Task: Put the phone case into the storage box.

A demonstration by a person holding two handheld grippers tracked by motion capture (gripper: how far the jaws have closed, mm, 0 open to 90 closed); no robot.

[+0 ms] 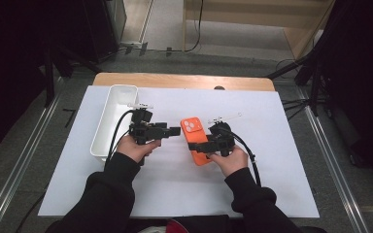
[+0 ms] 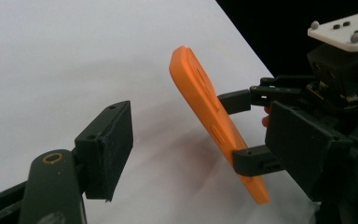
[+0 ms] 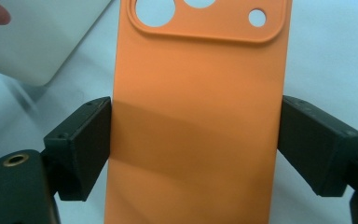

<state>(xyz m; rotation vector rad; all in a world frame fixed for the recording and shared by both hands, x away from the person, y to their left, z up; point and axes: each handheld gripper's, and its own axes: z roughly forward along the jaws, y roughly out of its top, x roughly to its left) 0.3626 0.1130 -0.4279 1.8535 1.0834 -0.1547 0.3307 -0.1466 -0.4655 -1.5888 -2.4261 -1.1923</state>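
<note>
right tongs point(image 3: 193, 149): clamped across the width of the orange phone case point(image 3: 196, 116), one jaw on each long edge
left tongs point(image 1: 175, 131): gape cannot be told; one jaw pad point(image 2: 107, 149) shows in its own view and nothing touches it; tip points toward the case and stops just short of it
phone case: held off the white sheet point(image 1: 175, 179), tilted, camera cut-outs at the end away from the right tongs; between the two tongs in the high view, long buttoned side edge toward the left tongs
hands: right hand point(image 1: 230, 160) under the right tongs, left hand point(image 1: 133, 148) under the left tongs, dark sleeves
white bin point(image 1: 114, 121): beyond and outboard of the left tongs, on the sheet, long and narrow
table point(image 1: 184, 80): wood edge shows past the sheet's far side
</note>
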